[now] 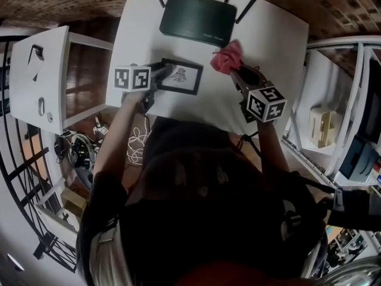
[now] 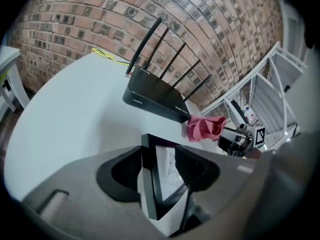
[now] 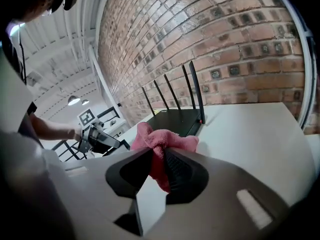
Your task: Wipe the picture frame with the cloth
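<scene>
A person leans over a white tabletop point(image 1: 268, 34), a gripper in each hand. The left gripper point(image 2: 160, 171) has its fingers clamped on the left edge of a black picture frame point(image 1: 181, 76), which sits near the tabletop's front with a line drawing showing. Just to its right, clear of the frame, the right gripper point(image 3: 159, 166) pinches a bunched pink cloth point(image 1: 228, 58) in its fingers. Behind both stands a black router point(image 1: 198, 18), antennas up, before a brick wall point(image 2: 100, 24)

Head view overhead; gripper views share router point(image 1: 198, 19).
</scene>
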Tool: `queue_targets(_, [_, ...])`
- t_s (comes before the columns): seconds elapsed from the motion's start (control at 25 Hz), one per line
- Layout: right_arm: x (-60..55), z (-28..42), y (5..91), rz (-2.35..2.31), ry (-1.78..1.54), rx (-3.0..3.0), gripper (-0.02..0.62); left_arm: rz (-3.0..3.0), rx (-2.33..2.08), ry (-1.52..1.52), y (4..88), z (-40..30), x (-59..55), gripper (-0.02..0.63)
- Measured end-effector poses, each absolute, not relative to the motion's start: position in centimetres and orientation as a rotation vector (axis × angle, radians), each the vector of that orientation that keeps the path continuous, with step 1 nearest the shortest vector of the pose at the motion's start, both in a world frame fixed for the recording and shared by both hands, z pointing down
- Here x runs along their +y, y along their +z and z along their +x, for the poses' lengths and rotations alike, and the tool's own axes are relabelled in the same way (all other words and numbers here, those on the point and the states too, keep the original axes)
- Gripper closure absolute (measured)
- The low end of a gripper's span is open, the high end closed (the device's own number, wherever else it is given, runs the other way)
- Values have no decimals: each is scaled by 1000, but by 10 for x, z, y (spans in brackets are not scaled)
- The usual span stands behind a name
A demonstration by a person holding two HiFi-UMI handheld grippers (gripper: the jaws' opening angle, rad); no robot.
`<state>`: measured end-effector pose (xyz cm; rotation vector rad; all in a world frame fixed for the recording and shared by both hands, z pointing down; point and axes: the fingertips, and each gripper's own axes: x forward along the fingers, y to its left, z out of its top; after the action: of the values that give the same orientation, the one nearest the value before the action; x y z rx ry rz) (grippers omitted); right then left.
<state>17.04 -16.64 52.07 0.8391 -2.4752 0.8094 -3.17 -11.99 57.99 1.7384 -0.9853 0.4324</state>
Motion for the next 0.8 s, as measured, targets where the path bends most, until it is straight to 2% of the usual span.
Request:
queue_targets(0.4, [-105,113,465,660,878,-2652,521,1820,-854,471,596,-47,-103,405])
queue_targets(0.64, [-52,48,449,437,904,-2699,520,1989,-786,501,589,-54,-102,408])
queue_targets(0.68, [-40,35,443,340,916,-2718,520,2036,-777,514,587,-53,-103,420])
queue_targets(0.8, [-8,-3,424,42,972,-2754,520,2167,-749,545,581,-49,-111,537])
